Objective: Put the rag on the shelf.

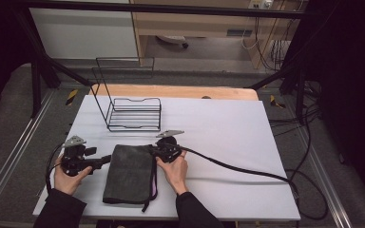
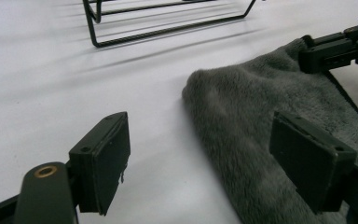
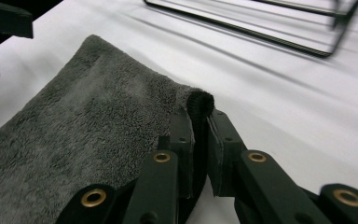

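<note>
A folded dark grey towel (image 1: pixel 128 173) lies on the white table (image 1: pixel 228 128) near the front edge. My right gripper (image 1: pixel 152 150) is at the towel's far right corner, shut on a pinched fold of the towel's edge (image 3: pixel 200 103). In the right gripper view its jaws (image 3: pixel 200 126) clamp that fold from both sides. My left gripper (image 1: pixel 105 160) is at the towel's far left corner and stands open. In the left gripper view the towel (image 2: pixel 261 121) reaches in between the wide-apart pads (image 2: pixel 105 158), which do not press on it.
A black wire rack (image 1: pixel 134 114) stands behind the towel on the table, also seen as the rack (image 2: pixel 168 23) close ahead of the left gripper. The right gripper's black cable (image 1: pixel 247 171) trails across the table to the right. A wooden board (image 1: pixel 180 91) borders the far edge.
</note>
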The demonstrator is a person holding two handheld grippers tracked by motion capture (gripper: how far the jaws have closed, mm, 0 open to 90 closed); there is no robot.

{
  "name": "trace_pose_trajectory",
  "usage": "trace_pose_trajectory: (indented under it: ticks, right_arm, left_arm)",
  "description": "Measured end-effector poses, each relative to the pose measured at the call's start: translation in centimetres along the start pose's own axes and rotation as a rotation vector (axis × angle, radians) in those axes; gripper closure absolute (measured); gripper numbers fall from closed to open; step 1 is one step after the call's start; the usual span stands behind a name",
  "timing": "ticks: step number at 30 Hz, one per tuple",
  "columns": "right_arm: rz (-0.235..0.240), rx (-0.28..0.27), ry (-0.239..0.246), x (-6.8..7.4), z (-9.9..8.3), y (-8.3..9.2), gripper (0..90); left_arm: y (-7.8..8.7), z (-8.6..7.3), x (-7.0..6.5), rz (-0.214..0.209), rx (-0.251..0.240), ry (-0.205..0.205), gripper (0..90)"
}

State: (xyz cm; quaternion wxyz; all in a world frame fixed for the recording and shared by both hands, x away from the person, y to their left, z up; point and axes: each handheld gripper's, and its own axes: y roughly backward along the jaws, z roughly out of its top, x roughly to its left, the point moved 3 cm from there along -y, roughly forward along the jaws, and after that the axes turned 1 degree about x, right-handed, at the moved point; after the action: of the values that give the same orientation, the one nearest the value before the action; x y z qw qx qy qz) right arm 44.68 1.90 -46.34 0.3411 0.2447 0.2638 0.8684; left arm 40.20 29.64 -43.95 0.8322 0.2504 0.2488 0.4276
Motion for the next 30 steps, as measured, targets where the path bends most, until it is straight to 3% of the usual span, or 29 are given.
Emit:
trace_pose_trajectory:
  ticks: [3, 7, 8, 10, 11, 12, 16, 19, 22, 25, 26, 30]
  right_arm:
    - [-0.023, -0.018, -0.002, -0.2, -0.2, 0.7, 82.0]
    - [-0.027, -0.026, 0.02, -0.5, -0.3, 0.4, 78.3]
    - [-0.029, -0.038, 0.035, -0.7, -0.5, 0.2, 71.7]
    - [-0.029, -0.052, 0.044, -0.8, -0.5, 0.3, 68.7]
    - [-0.017, -0.068, 0.051, -1.0, -0.5, 0.7, 60.0]
    - [-0.017, -0.068, 0.051, -1.0, -0.5, 0.7, 60.0]
    - [0.011, -0.076, 0.08, -1.5, -0.6, 2.3, 40.4]
    - [0.022, -0.076, 0.089, -1.8, -0.7, 2.9, 32.7]
    - [0.03, -0.068, 0.108, -2.1, -0.9, 3.8, 21.5]
    - [0.05, -0.073, 0.093, -2.1, -1.0, 4.2, 17.9]
    - [0.057, -0.069, 0.097, -2.2, -1.0, 4.7, 13.6]
    - [0.063, -0.055, 0.115, -2.1, -1.2, 5.2, 10.4]
  left_arm:
    - [-0.1, 0.0, -0.2, -0.008, 0.002, -0.012, 19.9]
    - [-0.1, 0.1, -0.5, -0.014, 0.003, -0.024, 18.9]
    - [-0.1, 0.1, -0.5, -0.013, -0.001, -0.025, 17.6]
    - [-0.1, 0.2, -0.5, -0.008, -0.004, -0.032, 17.1]
    - [-0.1, 0.3, -0.5, -0.005, -0.003, -0.032, 16.2]
    - [-0.2, 0.5, -0.4, 0.002, -0.009, -0.031, 16.2]
    - [-0.7, 1.4, -0.3, 0.023, -0.015, -0.027, 15.7]
    - [-1.3, 2.1, -0.2, 0.026, -0.013, -0.018, 16.6]
    - [-2.2, 2.7, -0.2, 0.044, 0.006, -0.013, 22.7]
    - [-3.3, 3.0, 0.0, 0.041, 0.015, 0.013, 29.5]
    - [-3.7, 3.0, 0.0, 0.046, 0.026, 0.018, 35.3]
    - [-5.0, 3.1, 0.1, 0.05, 0.058, 0.031, 42.6]
